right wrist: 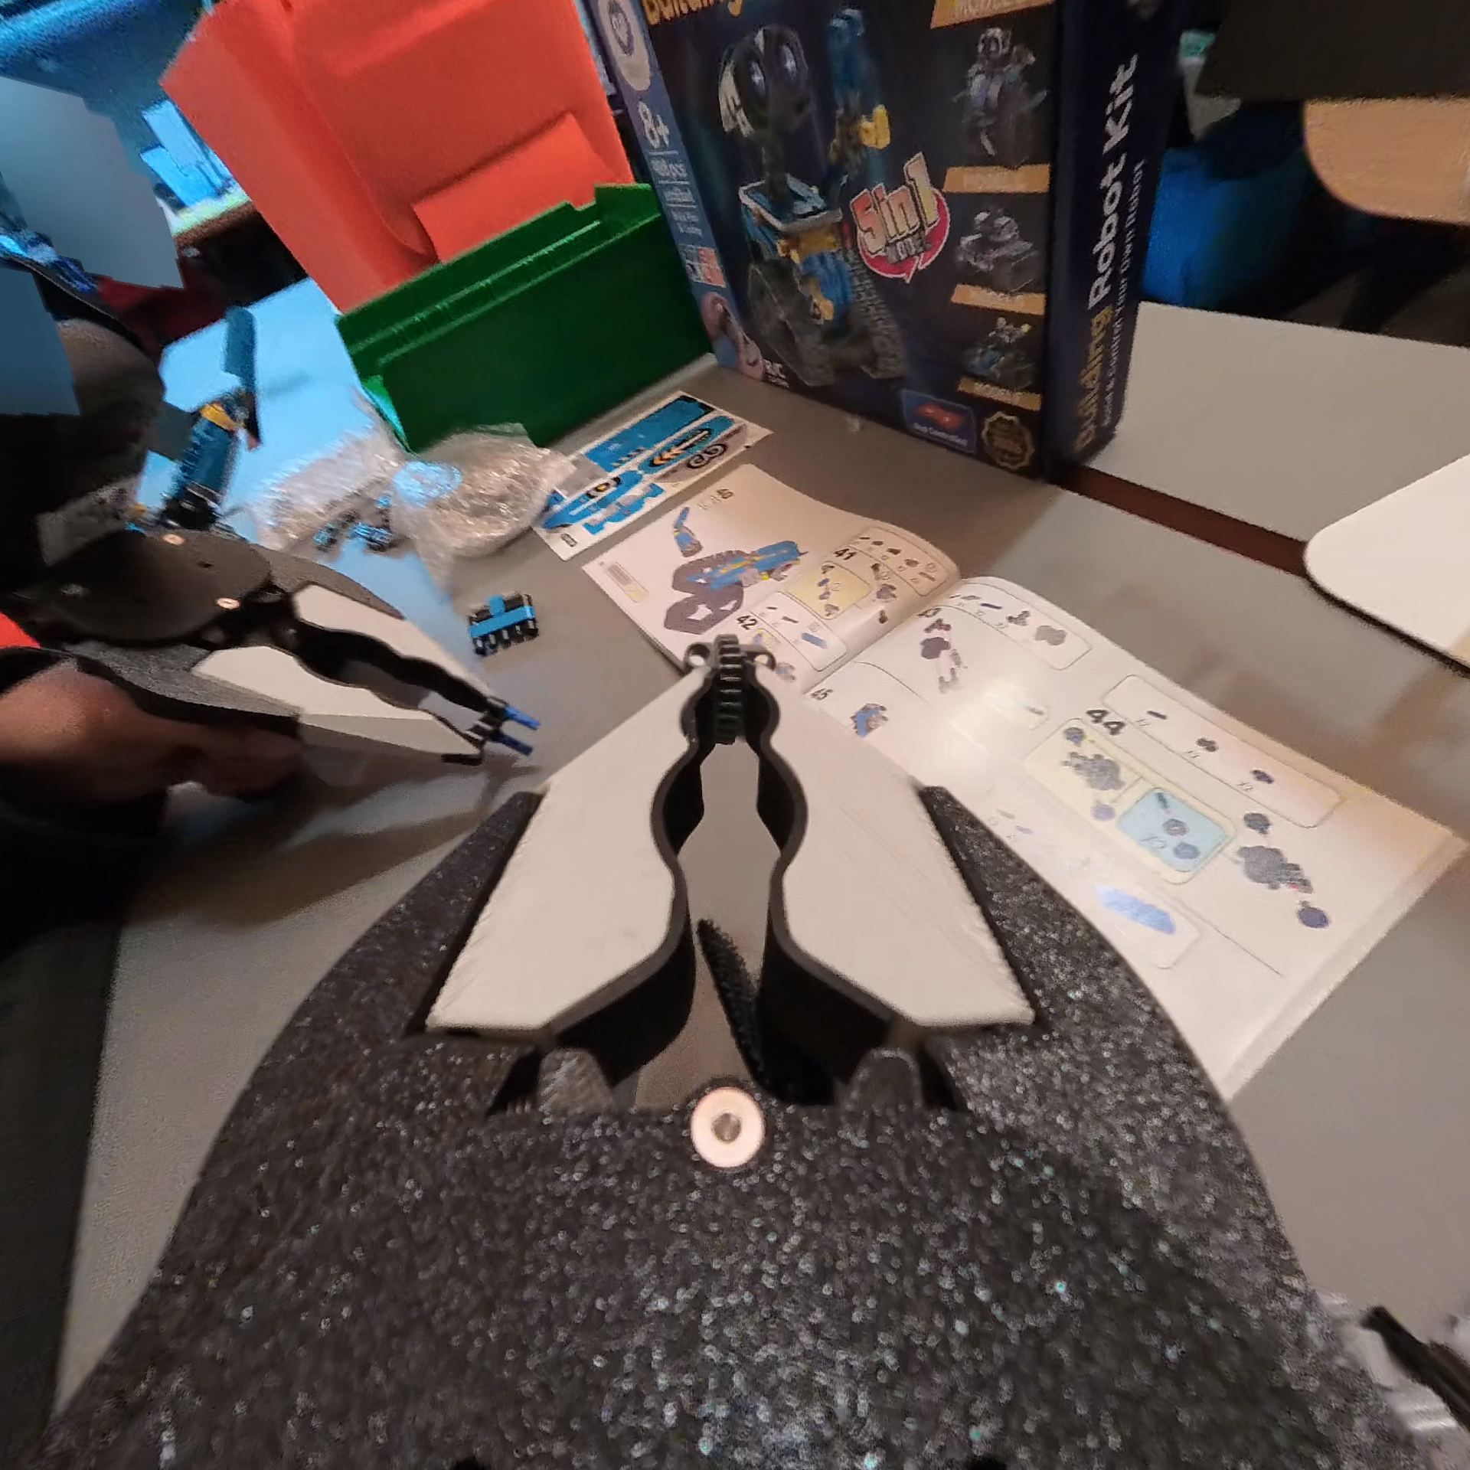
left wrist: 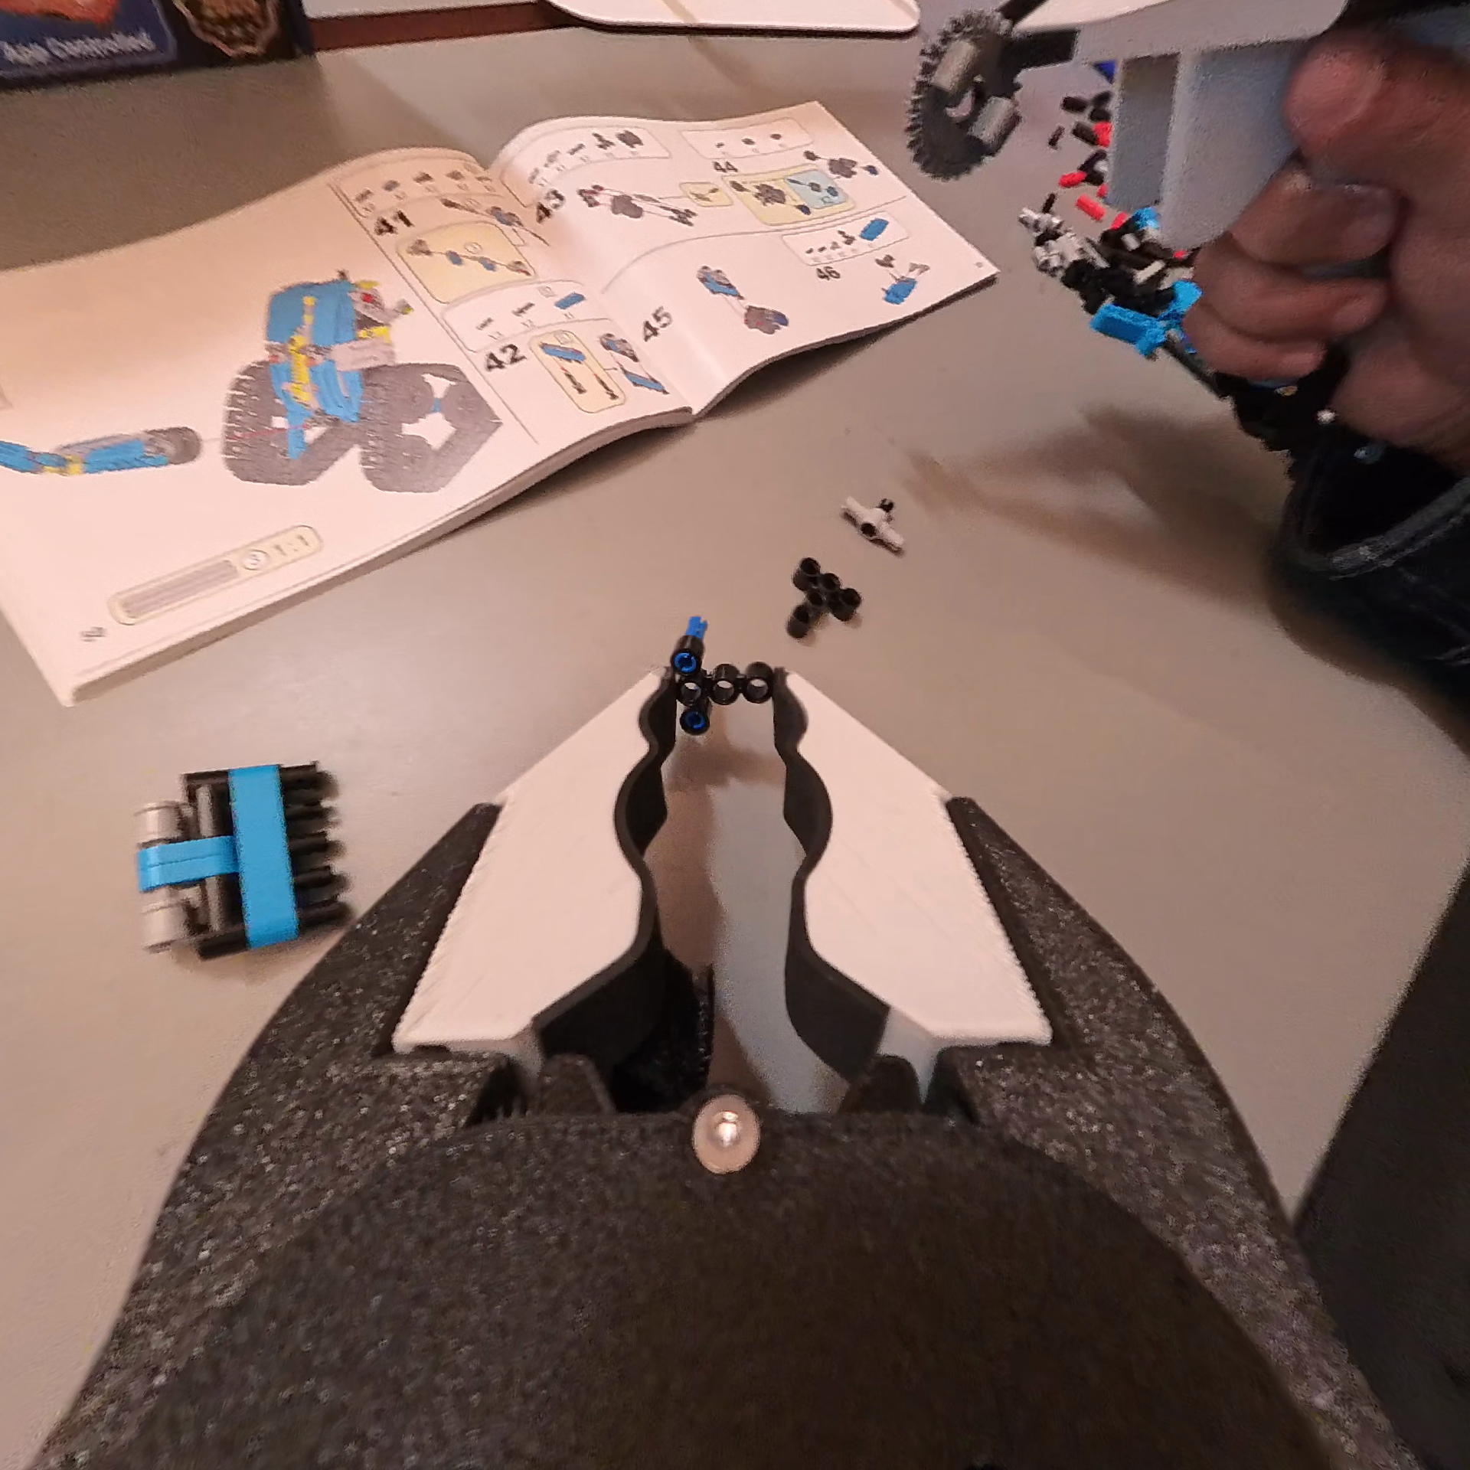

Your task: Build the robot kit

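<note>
My left gripper (left wrist: pixel 722 686) is shut on a small black connector with blue pins (left wrist: pixel 712 684), held just above the grey table (left wrist: pixel 477 716); it also shows in the right wrist view (right wrist: pixel 493 736). My right gripper (right wrist: pixel 728 672) is shut on a black toothed gear with grey hubs (right wrist: pixel 725 692), held over the open instruction booklet (right wrist: pixel 1034 756). In the left wrist view the gear (left wrist: pixel 958 95) shows at the top right, beside a hand (left wrist: pixel 1336 262). Another black connector (left wrist: pixel 823 596) and a small grey piece (left wrist: pixel 873 521) lie just beyond my left gripper.
The booklet (left wrist: pixel 398 358) lies open at the left. A blue and black sub-assembly (left wrist: pixel 243 859) sits left of my left gripper. A pile of small parts (left wrist: pixel 1114 246) lies top right. A kit box (right wrist: pixel 915 223), green bin (right wrist: pixel 525 350) and plastic bags (right wrist: pixel 445 493) stand farther back. The left gripper's tips are roughly 15 centimeters from the right gripper's.
</note>
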A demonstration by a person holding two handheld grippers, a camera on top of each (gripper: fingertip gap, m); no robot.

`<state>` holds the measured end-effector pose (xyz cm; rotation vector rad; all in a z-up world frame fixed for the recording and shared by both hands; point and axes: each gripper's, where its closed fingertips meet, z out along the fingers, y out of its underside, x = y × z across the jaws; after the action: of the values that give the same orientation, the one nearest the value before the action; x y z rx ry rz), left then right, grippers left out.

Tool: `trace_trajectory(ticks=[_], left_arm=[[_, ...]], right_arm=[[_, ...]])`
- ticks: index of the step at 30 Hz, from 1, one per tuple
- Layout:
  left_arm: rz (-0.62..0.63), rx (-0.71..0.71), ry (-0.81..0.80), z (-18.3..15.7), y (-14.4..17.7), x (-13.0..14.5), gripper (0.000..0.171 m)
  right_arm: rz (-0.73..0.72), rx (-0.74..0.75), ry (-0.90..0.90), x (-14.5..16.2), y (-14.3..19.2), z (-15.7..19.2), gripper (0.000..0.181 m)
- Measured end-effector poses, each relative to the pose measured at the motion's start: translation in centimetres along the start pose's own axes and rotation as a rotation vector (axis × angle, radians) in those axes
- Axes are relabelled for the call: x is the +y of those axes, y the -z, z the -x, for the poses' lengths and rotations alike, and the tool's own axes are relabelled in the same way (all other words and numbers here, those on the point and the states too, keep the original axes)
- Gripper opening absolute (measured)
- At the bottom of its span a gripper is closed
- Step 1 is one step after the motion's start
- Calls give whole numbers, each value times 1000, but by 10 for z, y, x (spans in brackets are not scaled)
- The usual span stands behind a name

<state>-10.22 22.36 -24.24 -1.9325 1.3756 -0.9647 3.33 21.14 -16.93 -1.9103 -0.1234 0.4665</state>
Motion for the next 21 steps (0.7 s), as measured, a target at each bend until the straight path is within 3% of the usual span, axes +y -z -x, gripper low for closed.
trace_trajectory(ticks=[3, 10, 13, 15, 17, 21], left_arm=[[27, 44, 19, -8, -4, 5, 24], [104, 67, 37, -13, -11, 18, 30], [42, 50, 44, -10, -6, 7, 41], [-84, 61, 49, -12, 4, -17, 41], [-250, 158, 73, -27, 22, -47, 39], [-459, 428, 204, -54, 56, -82, 35]], right_arm=[[-10, 60, 81, -2, -1, 0, 5], [-80, 163, 451, -16, -5, 33, 5], [-133, 147, 461, -24, -5, 51, 5], [-163, 123, 453, -27, -6, 63, 5], [-185, 28, 324, -26, -11, 77, 5], [-242, -338, -222, -30, -15, 106, 5]])
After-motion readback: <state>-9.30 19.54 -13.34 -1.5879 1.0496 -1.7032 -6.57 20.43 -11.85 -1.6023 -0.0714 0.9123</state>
